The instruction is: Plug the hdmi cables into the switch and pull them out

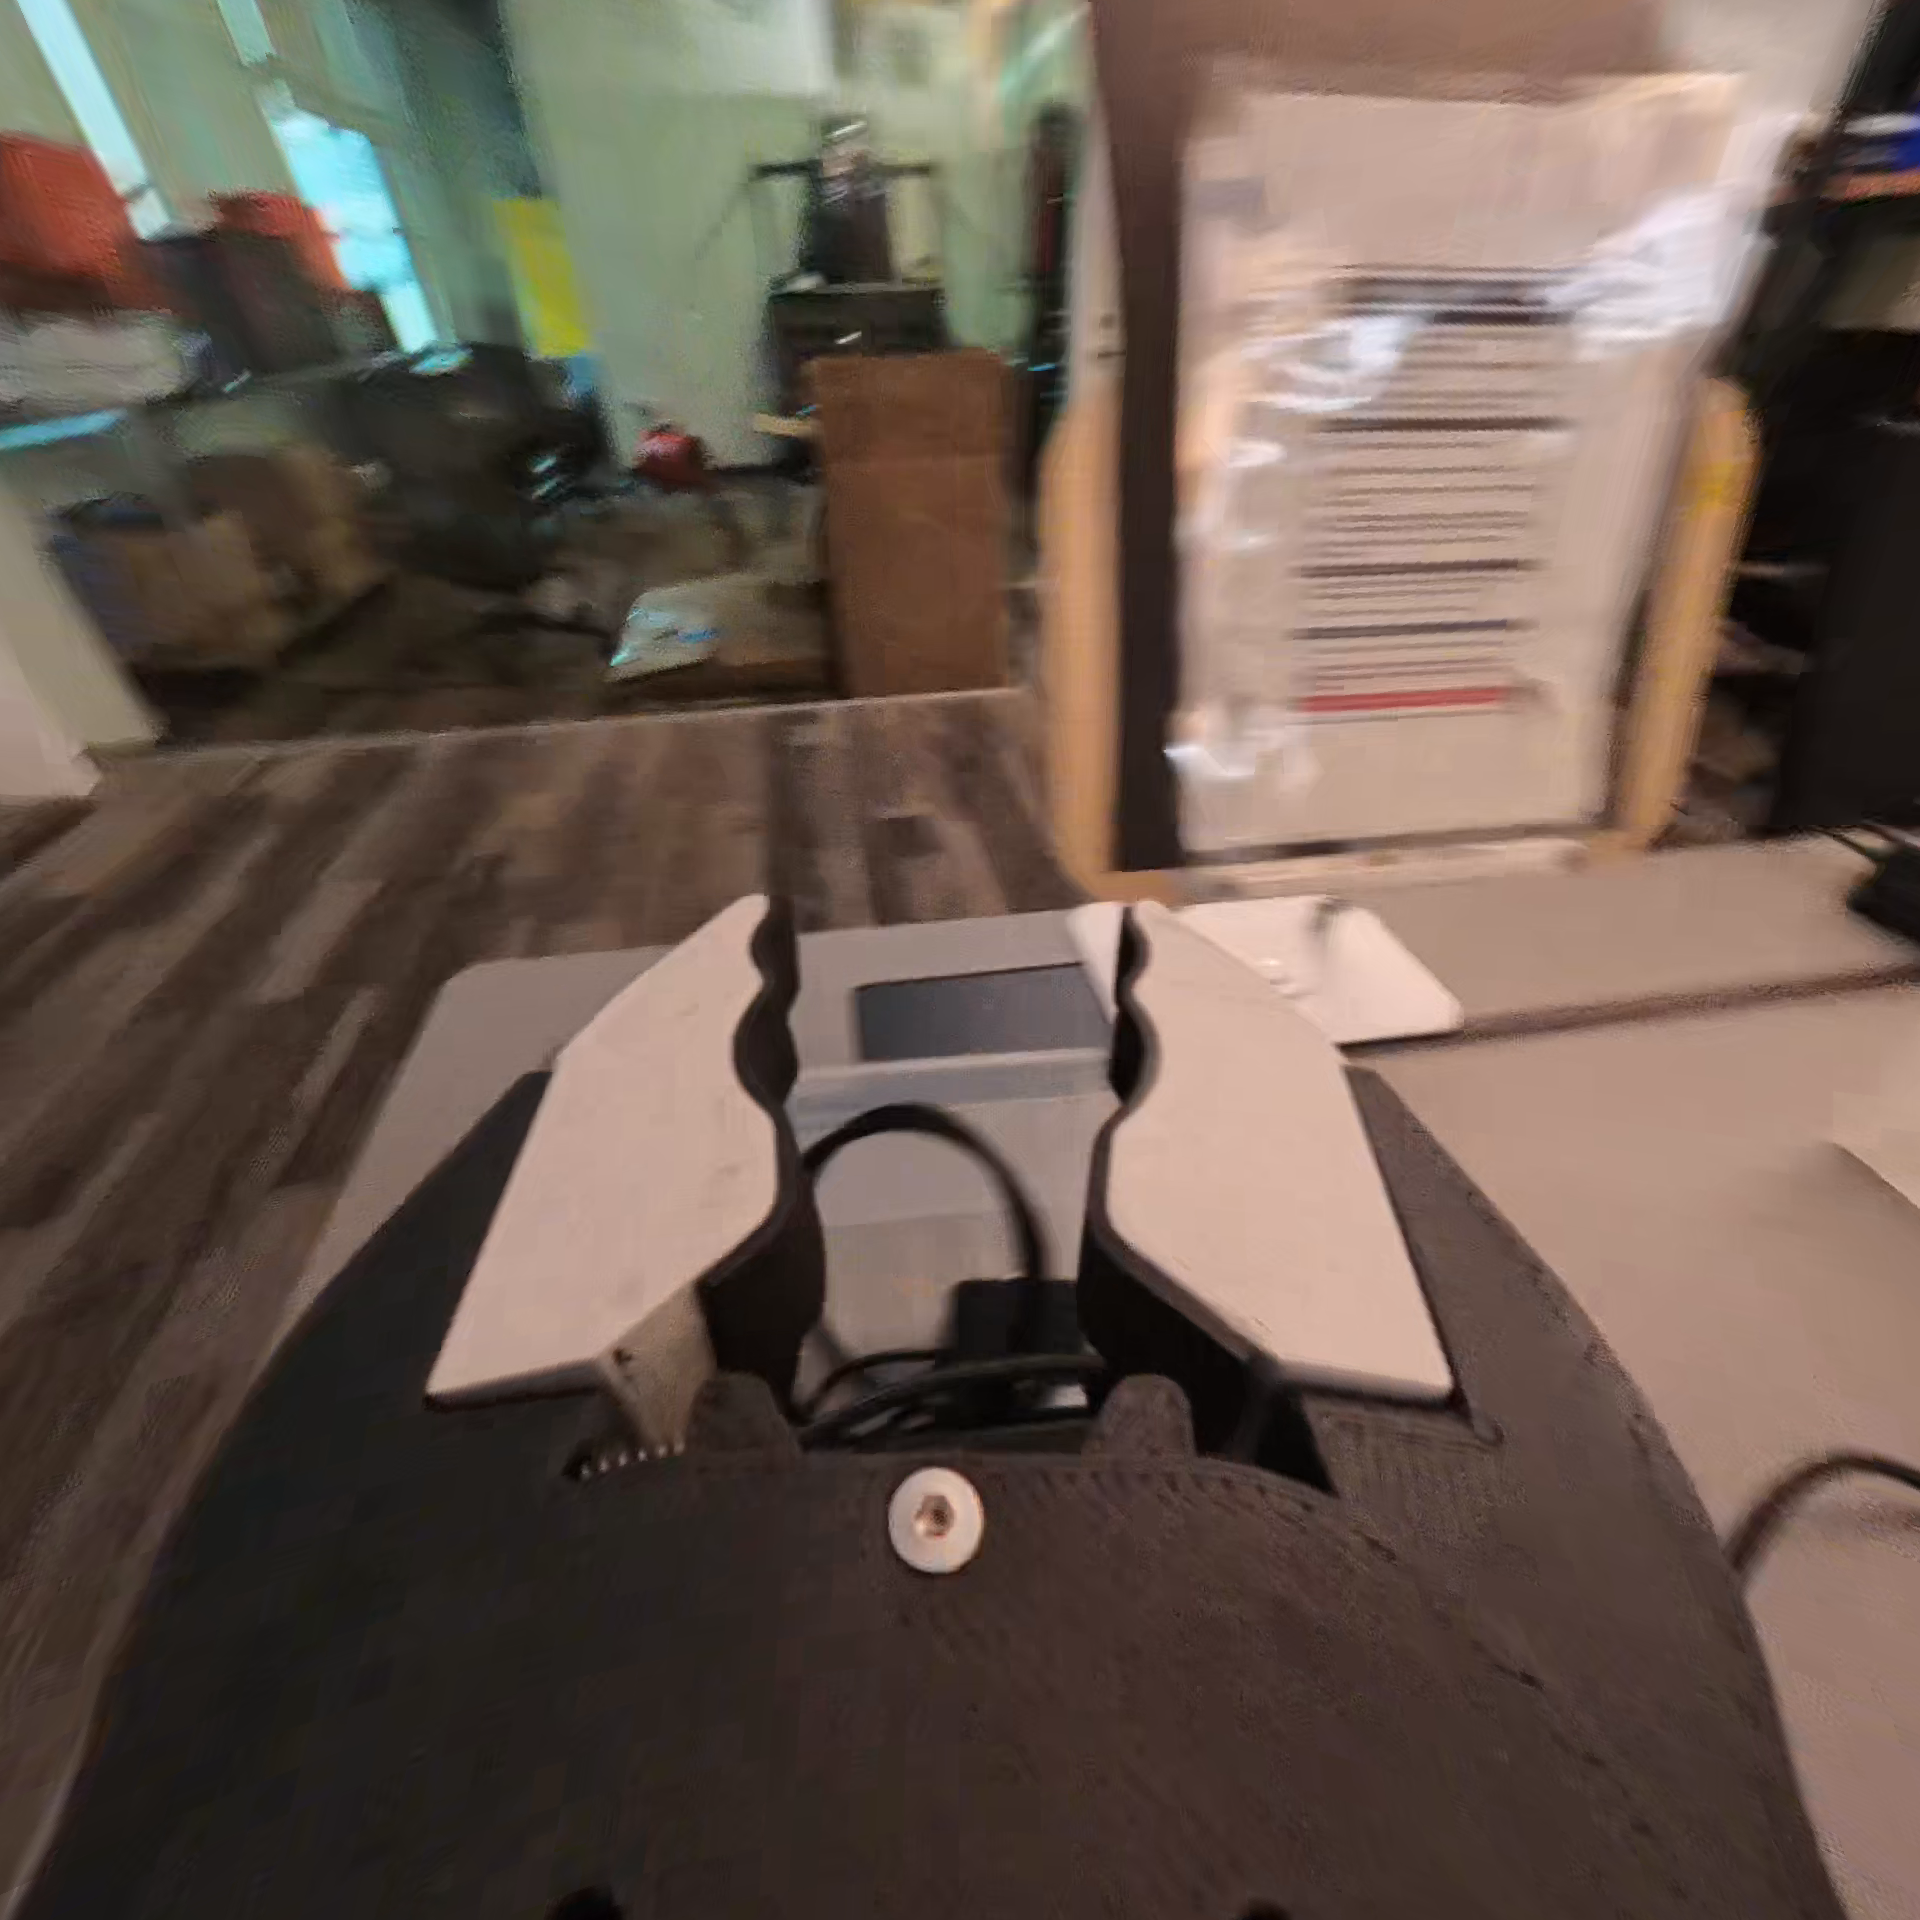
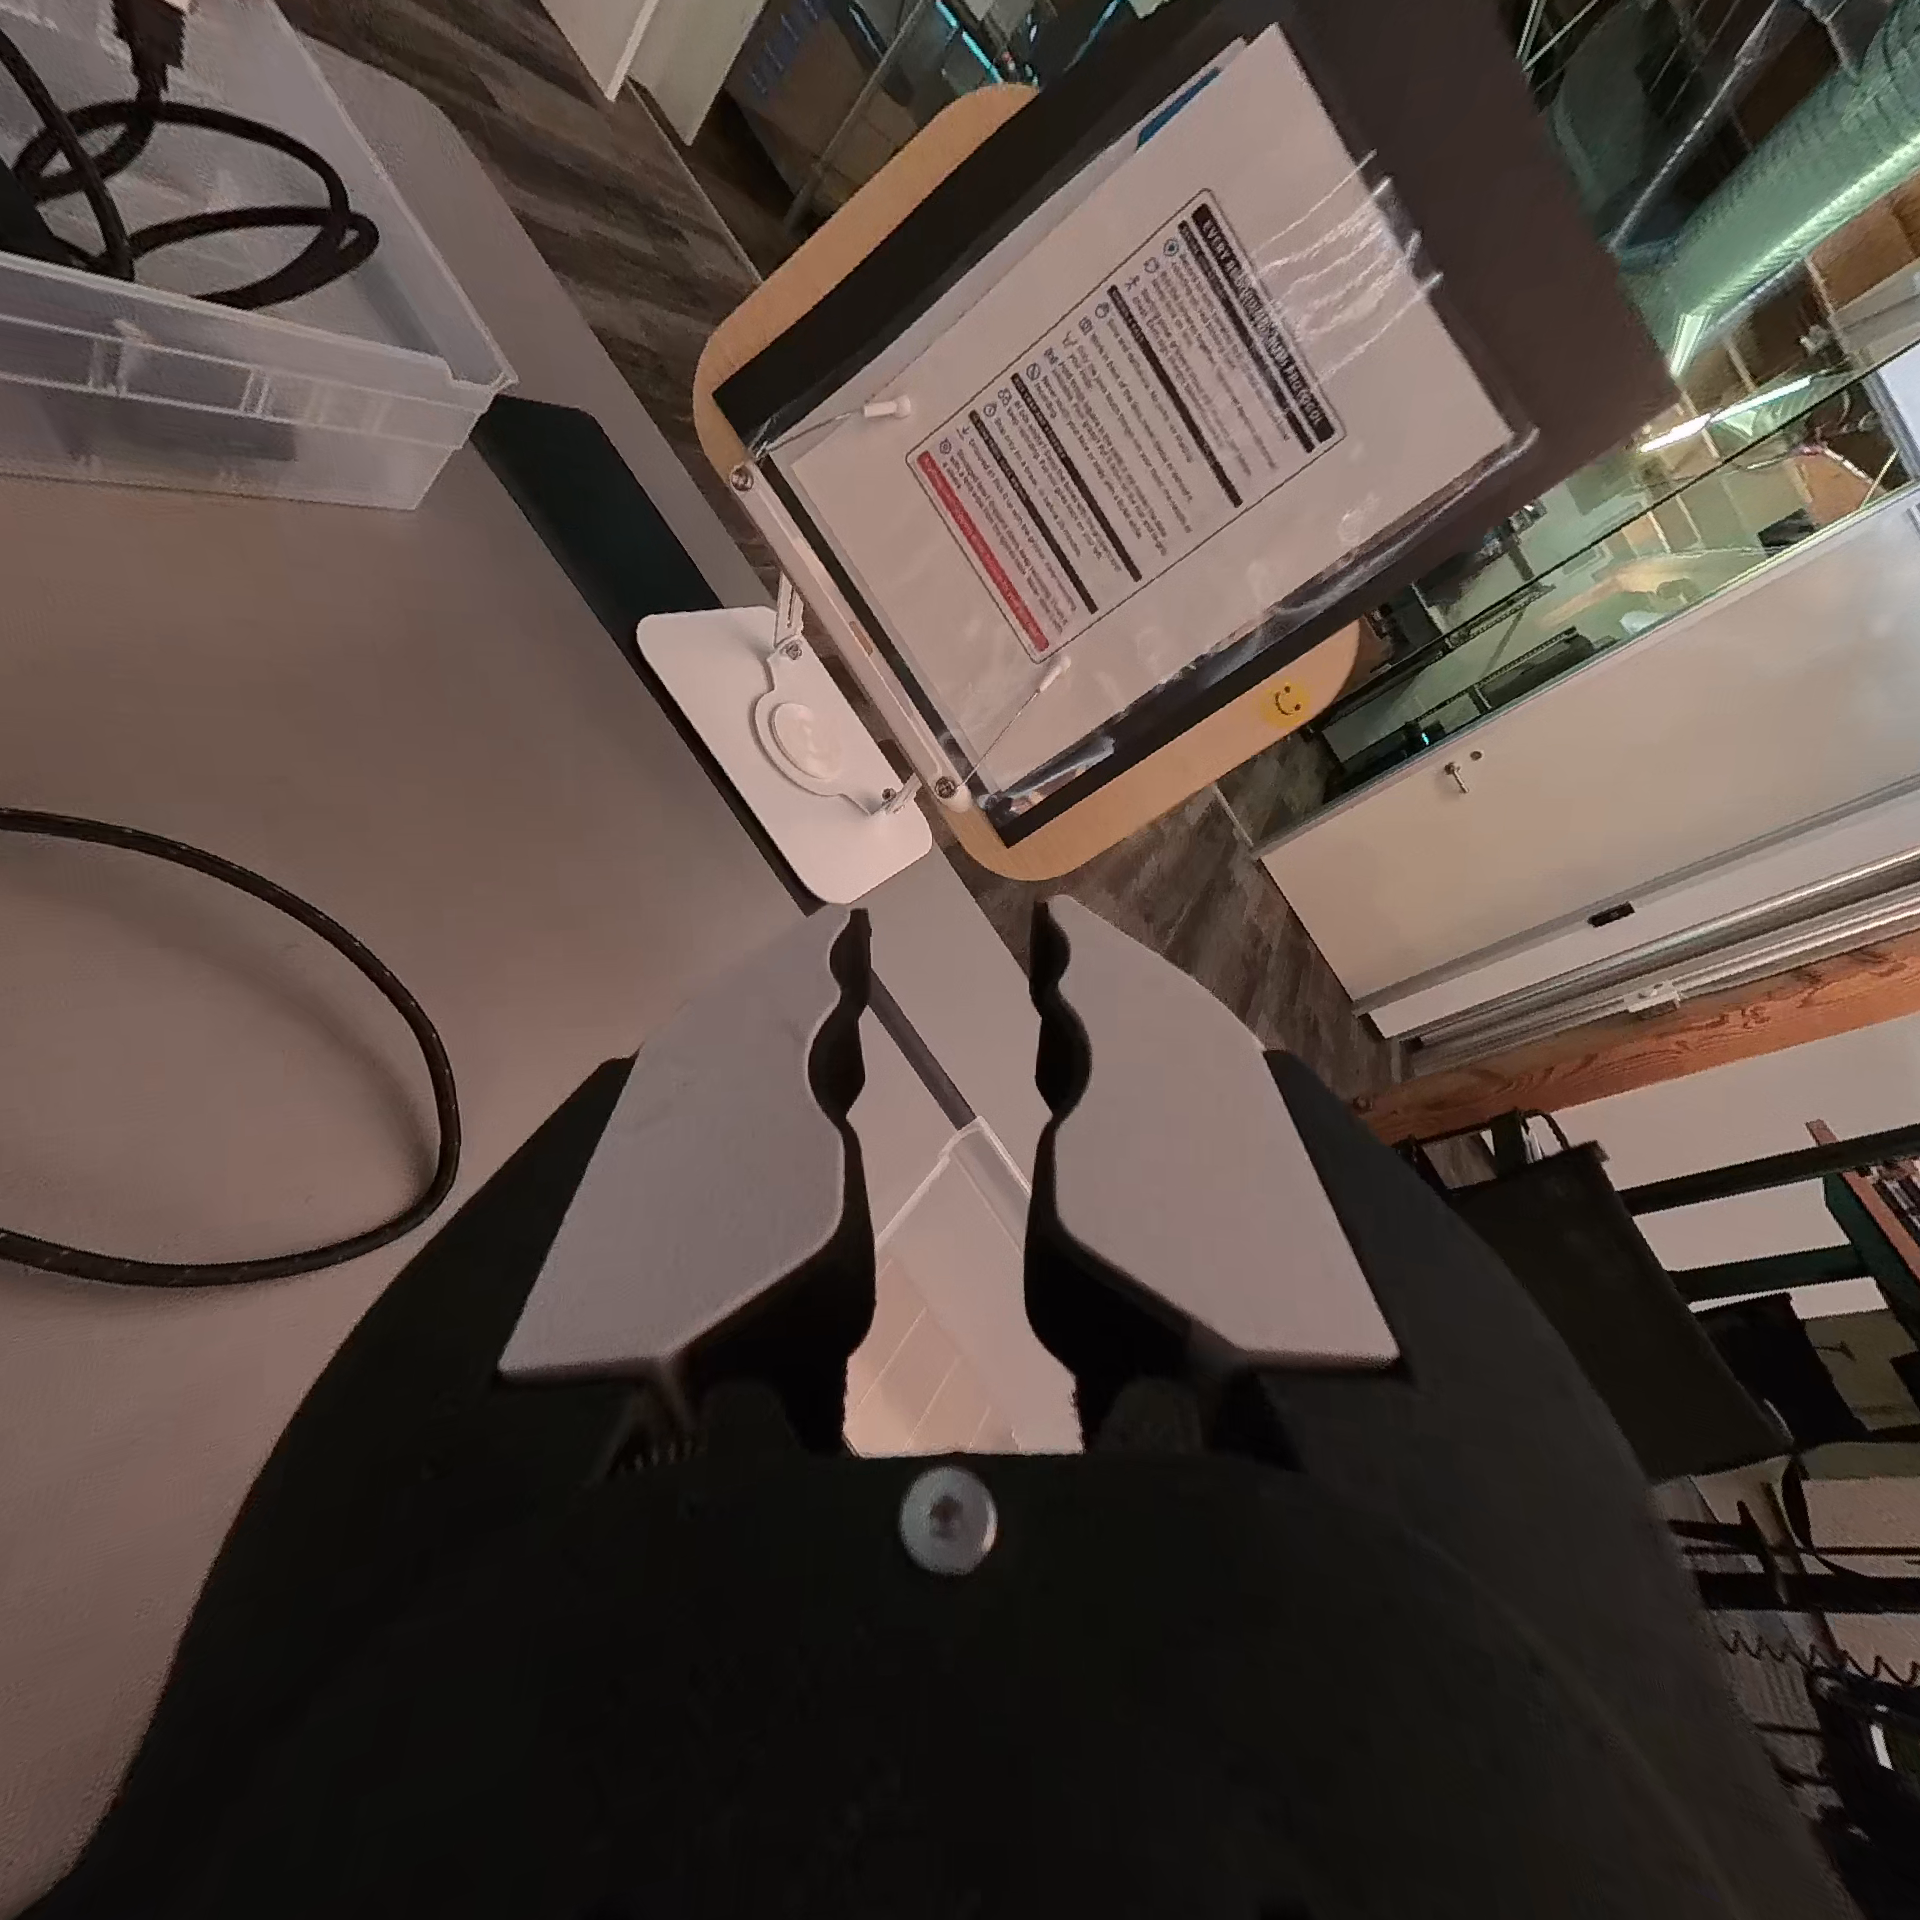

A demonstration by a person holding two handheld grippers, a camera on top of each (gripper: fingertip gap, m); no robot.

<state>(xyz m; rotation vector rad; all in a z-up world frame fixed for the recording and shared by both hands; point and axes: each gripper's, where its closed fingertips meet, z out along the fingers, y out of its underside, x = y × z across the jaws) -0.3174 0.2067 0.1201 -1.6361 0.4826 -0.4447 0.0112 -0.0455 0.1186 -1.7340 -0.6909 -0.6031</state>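
Clear plastic bin (image 2: 208, 343) at 10 o'clock in right wrist view holds coiled black hdmi cables (image 2: 260, 244); another cable (image 2: 416, 1049) loops on grey table (image 2: 312, 675) at 9. Left gripper (image 1: 951, 935) jaws apart, empty, over bin. Right gripper (image 2: 945, 920) parted, empty. Printed sheet (image 2: 1122, 416) at 1 o'clock, text unread

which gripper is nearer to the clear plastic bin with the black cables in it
Left. The left gripper hangs open right over the clear plastic bin, black cables showing between its fingers. The right gripper is open too, off to the side of the bin.
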